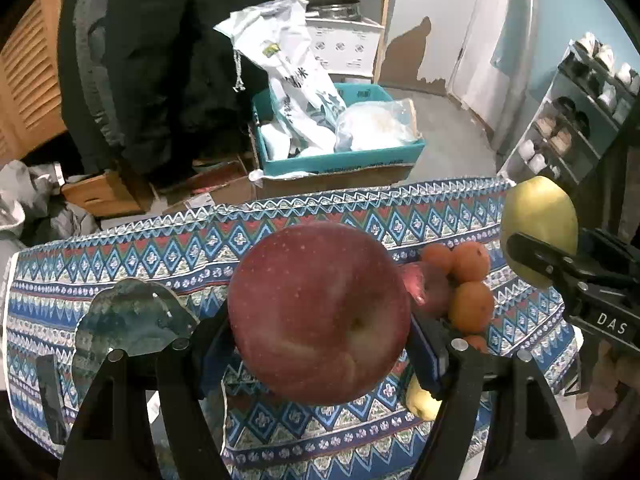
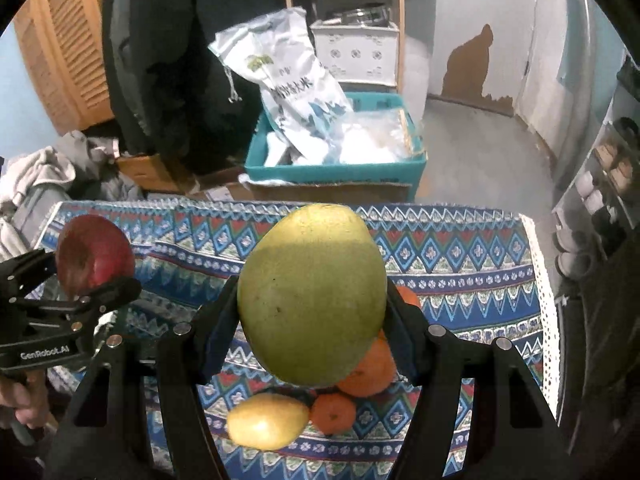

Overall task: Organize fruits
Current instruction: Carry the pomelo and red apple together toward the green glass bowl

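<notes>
Both hands full, fruit in the air

Our left gripper (image 1: 320,340) clamps the big round red apple (image 1: 320,312), right gripper (image 2: 312,320) the large yellow-green pear (image 2: 312,296), lifted above the patterned table (image 2: 460,264); small oranges (image 2: 366,372) piled at 5 o'clock, probably for sorting.

"DAS" on the right gripper (image 1: 524,256) body, "GenRobot.AI" on the left gripper (image 2: 86,268) body

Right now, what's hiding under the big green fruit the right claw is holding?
Under the big yellow-green fruit lie round orange tangerines and a small yellow pear on the patterned blue tablecloth. The fruit covers part of the pile.
</notes>
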A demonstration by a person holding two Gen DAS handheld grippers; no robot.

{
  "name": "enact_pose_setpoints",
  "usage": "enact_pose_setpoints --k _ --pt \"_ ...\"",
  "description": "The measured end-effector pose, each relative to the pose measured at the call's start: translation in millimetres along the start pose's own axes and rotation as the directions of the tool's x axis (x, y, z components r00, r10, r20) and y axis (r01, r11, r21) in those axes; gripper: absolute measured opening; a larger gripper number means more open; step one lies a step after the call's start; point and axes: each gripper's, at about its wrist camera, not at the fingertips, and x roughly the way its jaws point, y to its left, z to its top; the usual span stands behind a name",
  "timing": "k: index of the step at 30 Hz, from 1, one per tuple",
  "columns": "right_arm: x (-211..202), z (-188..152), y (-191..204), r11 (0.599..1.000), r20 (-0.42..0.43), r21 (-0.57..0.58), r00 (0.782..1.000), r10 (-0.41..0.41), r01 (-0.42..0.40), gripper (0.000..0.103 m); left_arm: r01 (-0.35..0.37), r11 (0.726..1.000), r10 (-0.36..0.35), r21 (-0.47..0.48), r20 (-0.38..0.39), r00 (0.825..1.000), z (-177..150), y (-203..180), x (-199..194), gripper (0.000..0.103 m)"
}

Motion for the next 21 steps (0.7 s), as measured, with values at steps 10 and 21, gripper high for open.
enact_pose_setpoints --k 10,21 --pt "-25 9 27 0.999 0.052 -0.037 0.998 0.039 -0.037 0.066 -0.01 1.0 0.011 -0.011 0.047 0.999 -4 13 -31 0.077" --pt "-38 19 61 0.993 0.085 -0.078 0.992 0.096 -0.089 0.066 -0.042 0.999 0.045 -0.032 0.097 0.994 -11 37 -61 0.077"
